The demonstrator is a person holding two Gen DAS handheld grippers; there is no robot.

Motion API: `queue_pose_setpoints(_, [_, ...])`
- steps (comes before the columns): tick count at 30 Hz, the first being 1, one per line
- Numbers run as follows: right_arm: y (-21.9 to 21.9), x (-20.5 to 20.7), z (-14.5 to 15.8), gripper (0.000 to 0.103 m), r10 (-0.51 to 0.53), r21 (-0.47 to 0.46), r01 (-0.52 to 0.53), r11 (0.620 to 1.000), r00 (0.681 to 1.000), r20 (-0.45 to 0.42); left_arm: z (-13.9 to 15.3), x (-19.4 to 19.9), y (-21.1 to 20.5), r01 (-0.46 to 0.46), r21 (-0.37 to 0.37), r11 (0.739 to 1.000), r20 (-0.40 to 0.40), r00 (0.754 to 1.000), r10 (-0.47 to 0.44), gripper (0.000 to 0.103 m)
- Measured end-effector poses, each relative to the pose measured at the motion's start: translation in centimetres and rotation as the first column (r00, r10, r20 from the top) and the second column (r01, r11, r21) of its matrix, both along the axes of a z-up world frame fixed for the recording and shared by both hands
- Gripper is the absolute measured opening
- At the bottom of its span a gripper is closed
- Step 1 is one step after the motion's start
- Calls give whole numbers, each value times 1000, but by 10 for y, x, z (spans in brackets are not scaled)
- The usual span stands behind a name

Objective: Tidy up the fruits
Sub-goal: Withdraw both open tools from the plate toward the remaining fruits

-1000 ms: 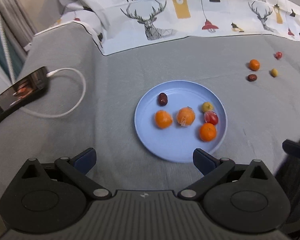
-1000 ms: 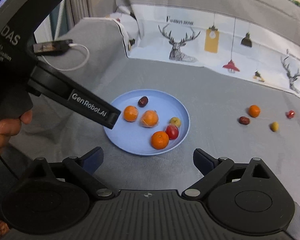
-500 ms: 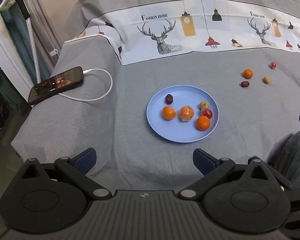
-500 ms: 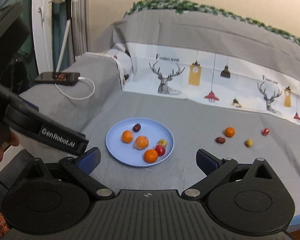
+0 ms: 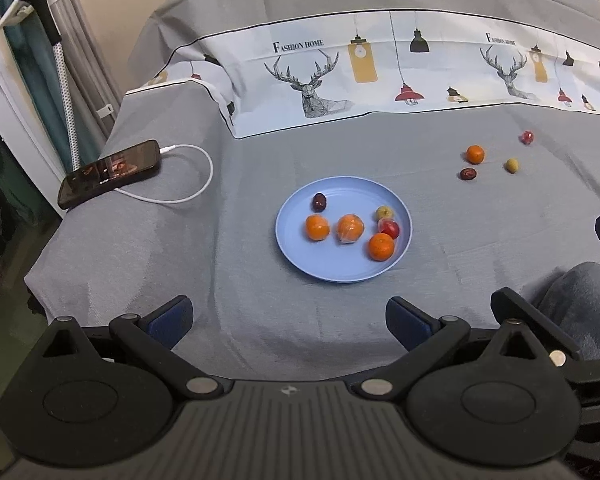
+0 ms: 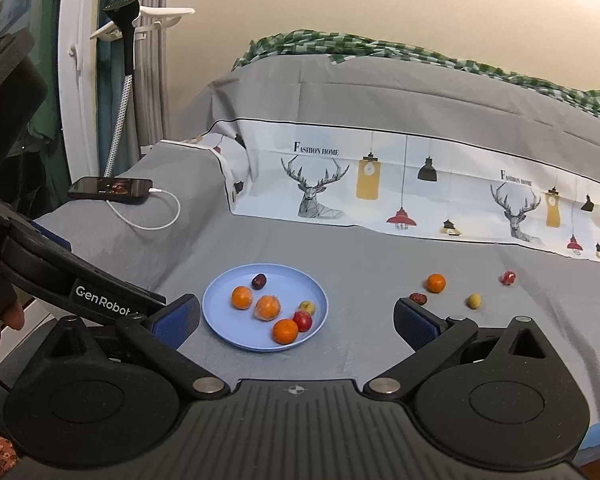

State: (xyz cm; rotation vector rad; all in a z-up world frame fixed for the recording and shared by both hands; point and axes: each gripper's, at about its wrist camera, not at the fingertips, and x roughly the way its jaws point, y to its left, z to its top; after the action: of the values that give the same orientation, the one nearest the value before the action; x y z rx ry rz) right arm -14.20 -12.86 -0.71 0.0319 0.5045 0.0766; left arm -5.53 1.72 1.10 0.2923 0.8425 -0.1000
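A light blue plate (image 5: pixel 332 268) (image 6: pixel 224 320) lies on the grey bedsheet and holds three oranges, a dark date (image 5: pixel 319 201), a yellowish fruit (image 5: pixel 384 213) and a red fruit (image 5: pixel 389 228). To its right, loose on the sheet, lie an orange (image 5: pixel 475 154) (image 6: pixel 436 283), a date (image 5: pixel 468 174), a yellow fruit (image 5: pixel 511 165) and a red fruit (image 5: pixel 526 137). My left gripper (image 5: pixel 288 318) is open and empty, well short of the plate. My right gripper (image 6: pixel 296 320) is open and empty too, held back from the fruit.
A phone (image 5: pixel 108 172) with a white charging cable (image 5: pixel 196 184) lies at the sheet's left edge. A deer-print cloth (image 5: pixel 380 76) runs across the back. A lamp stand (image 6: pixel 124 80) rises at the left. A grey-trousered knee (image 5: pixel 580 304) shows at the right.
Both grippers have pulled back and up from the plate, so plate and fruit look smaller and farther. The right gripper now tilts more level, showing the wall behind.
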Motion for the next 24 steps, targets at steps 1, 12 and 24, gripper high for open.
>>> queue_pose_setpoints(1, [-1,0,0,102,-4,0,4,1000,1000,1,0,1,-2,3,2,1000,-2,1000,-3,102])
queue_pose_setpoints(12, [-30,10,-18,102,-64,84,67,994,997,-36,-14,25,-30,26,-16,1000,-73,997,-27,102])
queue_pose_setpoints(24, [-115,48,-56,102,-322,147,337,930,939,-117,-40,94,-107,135,-19,991,-161,977,-136,102])
